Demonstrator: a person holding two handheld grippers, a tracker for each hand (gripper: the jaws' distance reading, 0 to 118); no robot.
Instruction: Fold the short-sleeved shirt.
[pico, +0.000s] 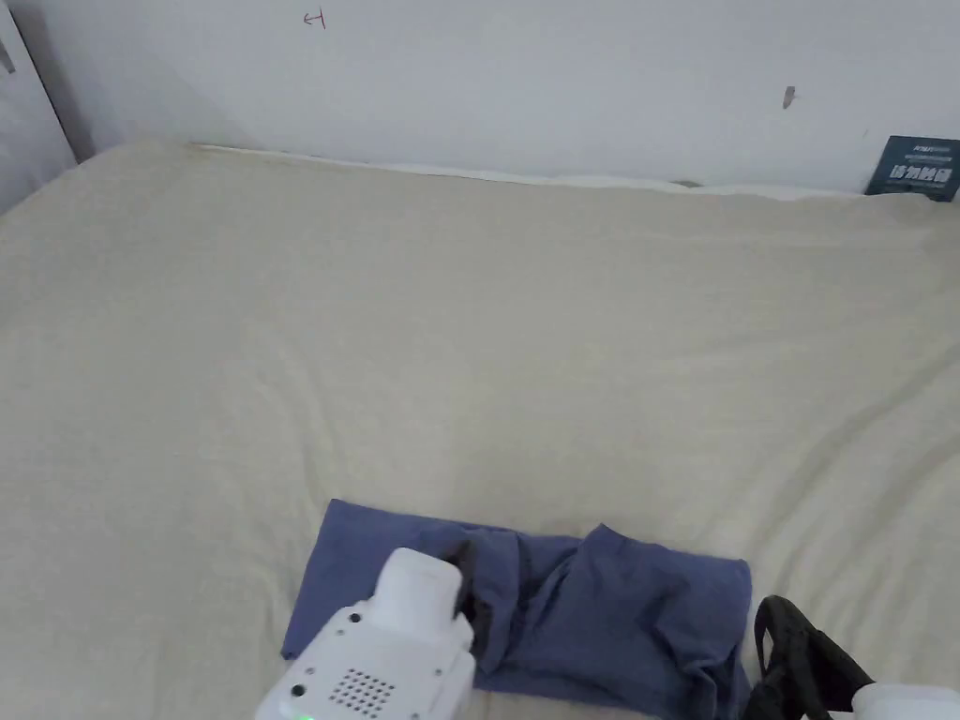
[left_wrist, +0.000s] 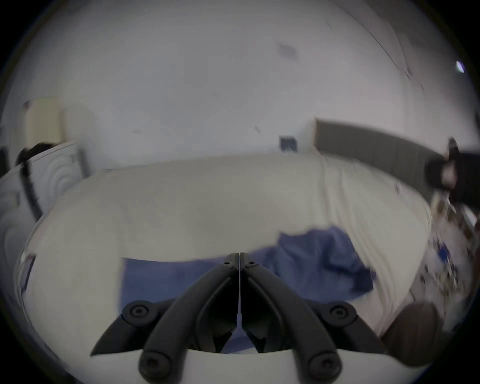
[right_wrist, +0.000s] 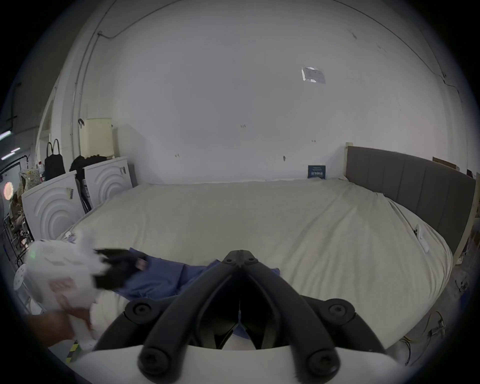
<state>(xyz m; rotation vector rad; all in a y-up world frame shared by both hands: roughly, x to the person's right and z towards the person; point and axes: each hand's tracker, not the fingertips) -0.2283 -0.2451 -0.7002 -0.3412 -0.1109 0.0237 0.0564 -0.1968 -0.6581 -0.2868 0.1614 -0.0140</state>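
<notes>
A blue short-sleeved shirt (pico: 609, 619) lies in a rumpled, folded band on the cream bed (pico: 469, 328), close to its near edge. My left gripper (pico: 469, 586) hovers over the shirt's left part, its white body hiding some cloth. In the left gripper view its jaws (left_wrist: 239, 256) are shut with nothing between them, above the shirt (left_wrist: 311, 265). My right gripper (pico: 773, 623) is just off the shirt's right end. In the right gripper view its jaws (right_wrist: 240, 253) meet tightly over the shirt (right_wrist: 161, 278), and the left gripper (right_wrist: 141, 261) shows blurred.
A grey headboard (right_wrist: 405, 187) bounds the bed on the right. White appliances (right_wrist: 52, 207) stand at its left side. A white wall with a small blue card (pico: 914, 167) runs along the far edge. The wide sheet beyond the shirt is bare.
</notes>
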